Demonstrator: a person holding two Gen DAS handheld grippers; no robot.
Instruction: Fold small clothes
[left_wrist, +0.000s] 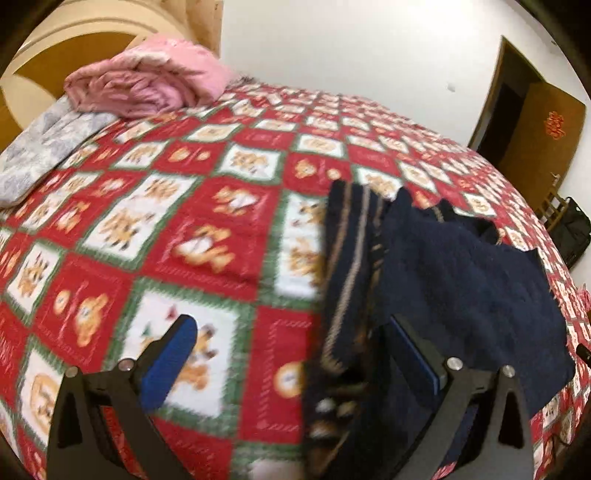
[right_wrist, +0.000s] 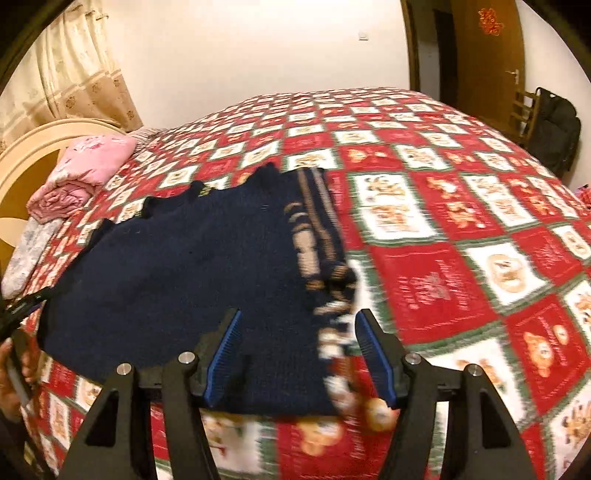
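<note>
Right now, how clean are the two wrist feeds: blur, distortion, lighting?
Left wrist: motion blur smears the quilt and sweater; fisheye bows the bed. Right wrist: similar smear, worst at the sweater's striped edge; warm yellowish indoor light, no glare.

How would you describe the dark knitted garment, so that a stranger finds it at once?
Start from the bed with the red, white and green patchwork quilt. Near its front edge lies the navy knitted sweater, far from the pink folded blanket at the headboard. It alone is dark, with tan stripes along one folded side.
</note>
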